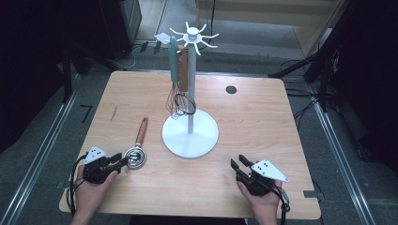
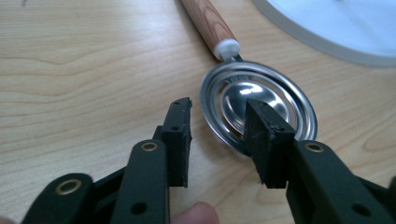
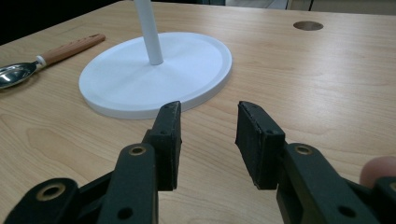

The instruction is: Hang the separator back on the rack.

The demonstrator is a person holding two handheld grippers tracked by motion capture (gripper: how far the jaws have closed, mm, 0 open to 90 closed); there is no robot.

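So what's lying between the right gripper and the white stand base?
Nothing: in the right gripper view, only bare wooden table separates the right gripper, fingers apart and empty, from the white stand base.

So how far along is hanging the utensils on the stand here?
Two whisks already hang on the white stand. The left gripper straddles the metal head of the wooden-handled utensil, not clamped. It remains to grip, lift and hang. The right gripper waits open.

A white utensil stand (image 1: 190, 133) rises from a round base near the middle of the wooden tabletop (image 1: 248, 126). A teal-handled whisk (image 1: 174, 75) and a brown-handled whisk (image 1: 184, 77) hang side by side from its top hooks. A dark round hole (image 1: 231, 89) marks the tabletop's far side.
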